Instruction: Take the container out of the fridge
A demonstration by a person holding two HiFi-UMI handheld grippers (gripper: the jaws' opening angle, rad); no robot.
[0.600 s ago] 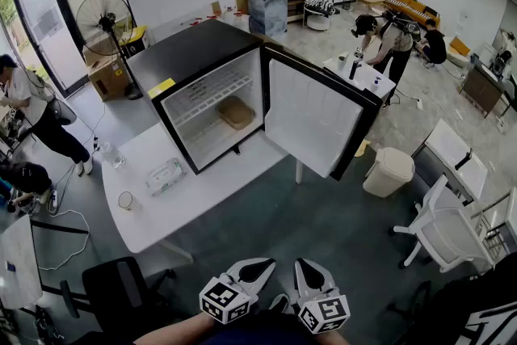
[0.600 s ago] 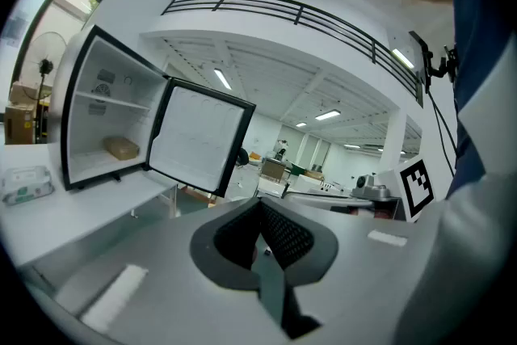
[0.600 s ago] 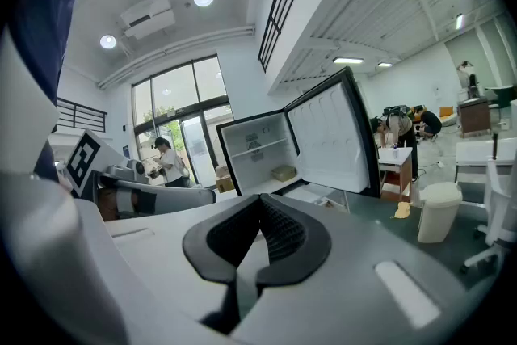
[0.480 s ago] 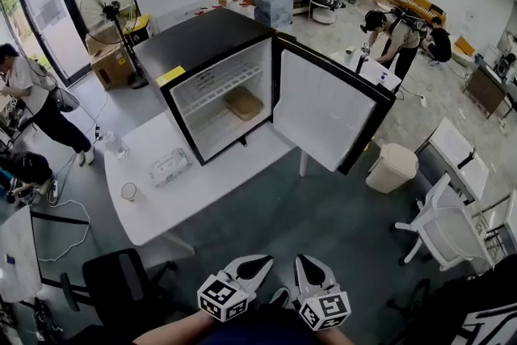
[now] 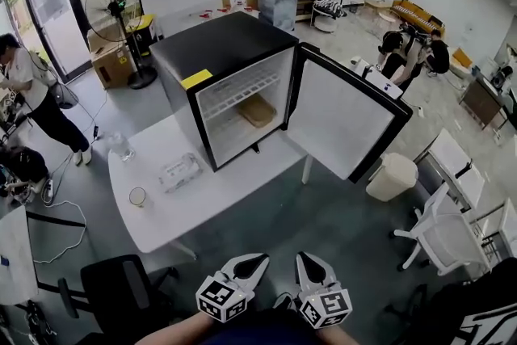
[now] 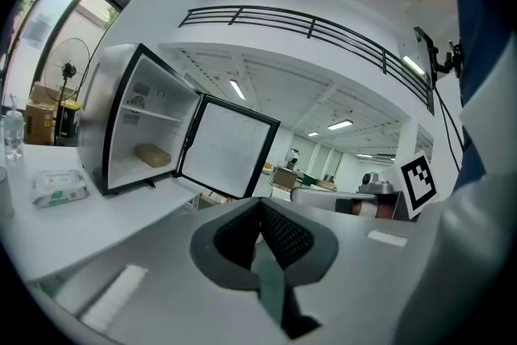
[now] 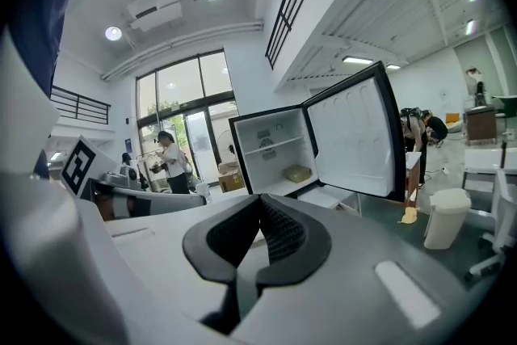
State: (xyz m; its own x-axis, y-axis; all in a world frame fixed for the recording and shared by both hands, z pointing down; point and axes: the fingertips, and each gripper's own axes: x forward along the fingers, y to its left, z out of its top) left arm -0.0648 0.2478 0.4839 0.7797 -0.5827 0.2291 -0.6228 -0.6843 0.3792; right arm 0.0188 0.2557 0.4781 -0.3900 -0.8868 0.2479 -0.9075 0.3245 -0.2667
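A black mini fridge [image 5: 230, 52] stands on a white table [image 5: 210, 202] with its door [image 5: 347, 125] swung wide open to the right. Inside, on the lower floor, lies a flat tan container [image 5: 257, 111], which also shows as the same container [image 6: 152, 155] in the left gripper view and as the container [image 7: 297, 173] in the right gripper view. My left gripper [image 5: 257, 264] and right gripper [image 5: 305, 264] hang side by side at the bottom of the head view, well short of the table. Both are shut and empty, as the left gripper [image 6: 260, 210] and right gripper [image 7: 260, 208] close-ups show.
On the table left of the fridge lie a pack of wipes [image 5: 179, 171], a cup [image 5: 137, 196] and a bottle [image 5: 119, 145]. A bin [image 5: 390, 174] and a white chair [image 5: 444, 234] stand right of the door. A black chair [image 5: 121, 287] sits near left; people stand at both sides.
In the head view the fridge and table have drifted rightward and slightly down. Both grippers stay shut at the bottom of the picture.
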